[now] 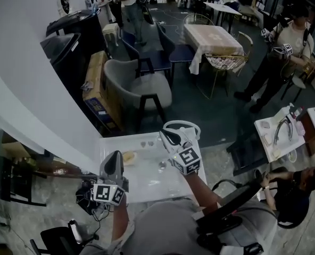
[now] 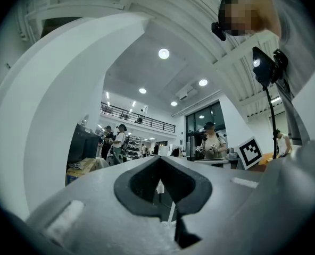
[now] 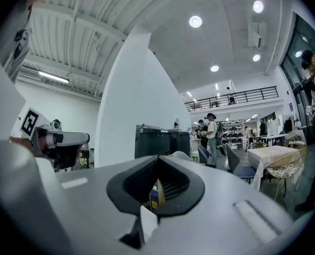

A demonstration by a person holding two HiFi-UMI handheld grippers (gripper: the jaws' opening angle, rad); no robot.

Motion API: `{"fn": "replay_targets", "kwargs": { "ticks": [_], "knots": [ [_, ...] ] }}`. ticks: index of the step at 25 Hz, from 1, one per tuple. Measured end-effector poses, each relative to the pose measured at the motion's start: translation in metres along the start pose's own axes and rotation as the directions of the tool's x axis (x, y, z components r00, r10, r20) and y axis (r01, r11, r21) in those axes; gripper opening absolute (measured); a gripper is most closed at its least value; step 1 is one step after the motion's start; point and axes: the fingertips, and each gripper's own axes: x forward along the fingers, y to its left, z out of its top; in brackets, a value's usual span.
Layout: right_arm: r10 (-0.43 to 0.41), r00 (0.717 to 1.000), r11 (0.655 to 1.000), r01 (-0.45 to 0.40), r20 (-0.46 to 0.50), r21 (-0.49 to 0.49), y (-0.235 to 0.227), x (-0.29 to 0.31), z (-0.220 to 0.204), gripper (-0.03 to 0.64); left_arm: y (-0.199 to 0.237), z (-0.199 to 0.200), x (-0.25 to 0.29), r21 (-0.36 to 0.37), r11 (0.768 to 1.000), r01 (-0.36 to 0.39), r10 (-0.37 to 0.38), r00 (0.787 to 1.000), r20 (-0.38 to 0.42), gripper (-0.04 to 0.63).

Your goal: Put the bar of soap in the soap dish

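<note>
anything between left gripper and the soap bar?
Nothing visible. In the head view the soap bar lies on the white table just right of the left gripper, with no object between them.

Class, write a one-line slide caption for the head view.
Left gripper and right gripper, both shut and empty, hover over the white table, bar of soap lying beside the left.

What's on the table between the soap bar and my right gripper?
Head view: two small pale objects, too small to identify, lie between the bar of soap and the right gripper.
</note>
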Motion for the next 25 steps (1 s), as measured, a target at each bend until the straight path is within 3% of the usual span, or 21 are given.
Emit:
{"fn": "replay_targets", "kwargs": {
  "ticks": [10,16,25],
  "knots": [
    [-0.019,1.0,1.0,0.019,-0.016,-0.005,0.005,-0.004,0.002,0.002,0.002,-0.018,-0.006,-0.016,1.0,0.019,-0.02,1.0,-0.015,-0.008],
    [-0.02,0.999,0.999,0.021,-0.031,0.024,0.011,-0.003,-0.005,0.002,0.011,-0.018,-0.019,-0.054,0.998,-0.028,0.028,1.0,0.0,-0.008],
    [-0.073,0.997,0.997,0.074,-0.026,0.018,0.001,-0.019,-0.003,0.002,0.009,-0.027,-0.006,-0.067,0.998,0.011,-0.011,1.0,-0.002,-0.008]
  ]
}}
